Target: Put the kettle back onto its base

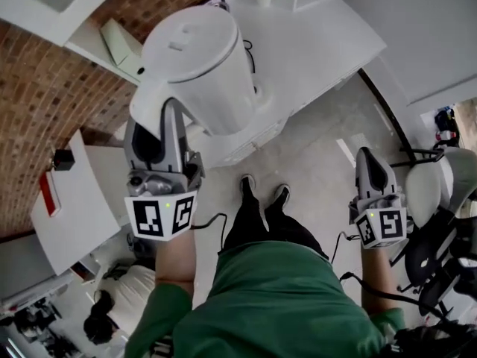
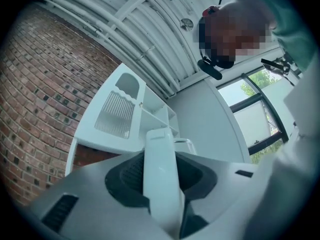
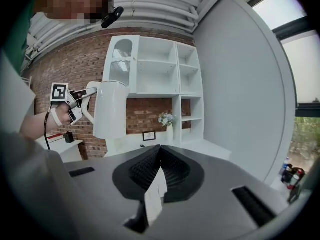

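White table (image 1: pixel 313 43) against a brick wall (image 1: pixel 45 88), ahead of the person. The base can't be made out on it, possibly hidden behind the kettle. Kettle (image 1: pixel 197 66) is in the air, upright, lid shut, above and apart from the table top. Judged mid-carry, held high so its bottom clears the table edge before lowering. Left gripper (image 1: pixel 170 118) bears it alone, with the kettle body just beyond the fingertips. Right gripper (image 1: pixel 370 162) is low at the person's right side, well apart from the kettle, likely kept clear as a one-hand job. Its fingers (image 3: pixel 145 169) are together, gripping nothing from the scene. Kettle handle (image 2: pixel 160 174) runs upright between the left fingers (image 2: pixel 127 176), a dark pad pressed on each side. It is clamped firmly, which likely keeps the kettle from swinging.
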The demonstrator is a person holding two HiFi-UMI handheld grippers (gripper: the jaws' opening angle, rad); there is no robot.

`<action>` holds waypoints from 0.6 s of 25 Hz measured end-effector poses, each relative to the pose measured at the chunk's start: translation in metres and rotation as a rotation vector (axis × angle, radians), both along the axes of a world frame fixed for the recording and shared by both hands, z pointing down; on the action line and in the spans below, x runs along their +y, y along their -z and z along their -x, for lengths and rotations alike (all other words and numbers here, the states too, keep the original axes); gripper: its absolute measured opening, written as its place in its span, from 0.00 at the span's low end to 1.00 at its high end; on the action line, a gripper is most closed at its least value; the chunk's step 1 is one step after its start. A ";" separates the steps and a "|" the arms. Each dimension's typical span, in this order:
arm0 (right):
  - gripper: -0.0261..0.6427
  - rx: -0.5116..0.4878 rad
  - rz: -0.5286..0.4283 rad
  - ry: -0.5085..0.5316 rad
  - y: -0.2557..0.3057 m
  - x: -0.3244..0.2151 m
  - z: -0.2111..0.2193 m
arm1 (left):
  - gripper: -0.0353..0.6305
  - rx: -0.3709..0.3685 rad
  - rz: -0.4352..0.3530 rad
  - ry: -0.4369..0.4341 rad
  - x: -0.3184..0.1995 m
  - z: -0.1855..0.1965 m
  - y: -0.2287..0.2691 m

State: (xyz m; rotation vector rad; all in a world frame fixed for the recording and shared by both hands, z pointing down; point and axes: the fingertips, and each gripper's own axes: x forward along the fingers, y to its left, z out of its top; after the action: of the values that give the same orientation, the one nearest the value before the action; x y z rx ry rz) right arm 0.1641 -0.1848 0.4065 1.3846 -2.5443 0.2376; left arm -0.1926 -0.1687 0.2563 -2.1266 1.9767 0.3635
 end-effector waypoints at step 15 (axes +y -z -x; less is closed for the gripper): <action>0.07 0.065 0.188 -0.145 -0.076 0.001 -0.001 | 0.27 0.007 0.130 -0.145 -0.121 -0.012 -0.120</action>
State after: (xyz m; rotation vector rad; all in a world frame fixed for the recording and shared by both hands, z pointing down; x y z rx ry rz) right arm 0.1646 -0.1838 0.4828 1.4780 -2.3051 0.4372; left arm -0.1810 -0.2894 0.3766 -2.3590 1.9034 0.2732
